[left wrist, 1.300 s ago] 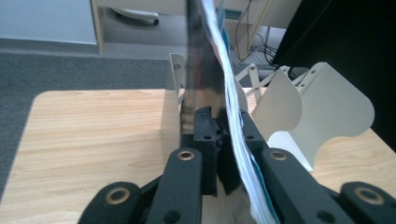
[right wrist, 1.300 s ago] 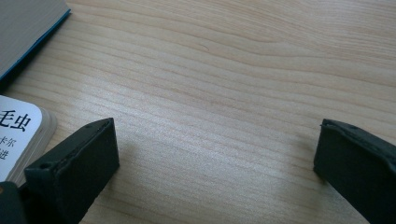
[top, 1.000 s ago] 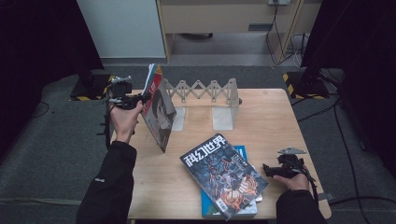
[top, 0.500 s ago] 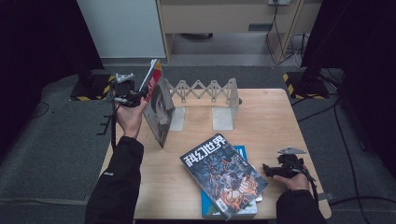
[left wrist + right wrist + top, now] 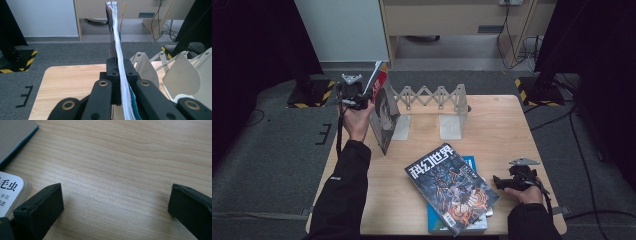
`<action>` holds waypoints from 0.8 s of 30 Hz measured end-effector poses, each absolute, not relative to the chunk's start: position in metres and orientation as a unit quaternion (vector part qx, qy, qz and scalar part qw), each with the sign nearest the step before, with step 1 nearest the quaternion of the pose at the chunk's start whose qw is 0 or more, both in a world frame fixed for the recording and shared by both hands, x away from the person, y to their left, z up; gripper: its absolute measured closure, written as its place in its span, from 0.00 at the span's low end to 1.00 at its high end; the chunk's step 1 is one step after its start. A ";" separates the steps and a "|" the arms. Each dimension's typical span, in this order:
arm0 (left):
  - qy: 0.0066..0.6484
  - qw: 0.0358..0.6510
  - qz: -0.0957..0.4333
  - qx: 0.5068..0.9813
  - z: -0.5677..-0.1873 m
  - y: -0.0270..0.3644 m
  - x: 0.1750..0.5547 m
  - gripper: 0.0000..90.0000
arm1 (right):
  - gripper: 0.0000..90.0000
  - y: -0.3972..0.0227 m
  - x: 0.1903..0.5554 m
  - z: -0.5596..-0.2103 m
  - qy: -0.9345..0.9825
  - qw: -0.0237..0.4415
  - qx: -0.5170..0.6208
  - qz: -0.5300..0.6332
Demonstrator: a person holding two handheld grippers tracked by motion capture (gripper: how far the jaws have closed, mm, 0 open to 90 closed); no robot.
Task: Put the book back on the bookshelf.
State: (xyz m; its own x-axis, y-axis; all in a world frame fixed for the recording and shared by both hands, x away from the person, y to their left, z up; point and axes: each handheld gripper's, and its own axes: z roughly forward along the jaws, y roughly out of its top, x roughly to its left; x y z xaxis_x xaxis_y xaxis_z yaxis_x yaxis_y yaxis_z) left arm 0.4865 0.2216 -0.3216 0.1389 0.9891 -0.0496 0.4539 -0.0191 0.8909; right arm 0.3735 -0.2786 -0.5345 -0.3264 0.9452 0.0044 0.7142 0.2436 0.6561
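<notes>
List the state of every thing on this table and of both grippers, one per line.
Left gripper: shut on the magazine.
Magazine: held upright on its edge beside the rack.
Expanding rack: stretched out, slots empty.
Sci-fi magazine: flat on the blue book.
Right gripper: open, low over bare table.

Thin magazine with red top band and greyscale portrait cover point(image 5: 384, 112): upright on lower edge, tilted, at table's left side, just beside left plate of white accordion book rack. Upper corner clamped; page edges point(image 5: 119, 62) seen edge-on, fanning slightly at top.
</notes>
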 end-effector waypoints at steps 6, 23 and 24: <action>0.565 0.408 0.319 0.642 -0.323 0.224 0.485 0.95 | 0.00 -0.279 0.373 -0.535 0.762 0.202 0.543 0.288; 0.529 0.476 0.324 0.624 -0.320 0.240 0.454 0.64 | 0.00 -0.279 0.372 -0.536 0.760 0.206 0.542 0.294; 0.526 0.481 0.322 0.623 -0.319 0.241 0.450 0.61 | 0.00 -0.279 0.372 -0.536 0.759 0.207 0.542 0.295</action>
State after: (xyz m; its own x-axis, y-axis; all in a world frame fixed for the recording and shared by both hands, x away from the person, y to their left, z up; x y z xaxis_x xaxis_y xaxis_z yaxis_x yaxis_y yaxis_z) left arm 0.4505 0.2411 -0.3187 0.2387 0.9655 -0.1039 0.3456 0.0155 0.9383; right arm 0.3721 -0.2788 -0.5361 -0.3266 0.9452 0.0052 0.7004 0.2383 0.6728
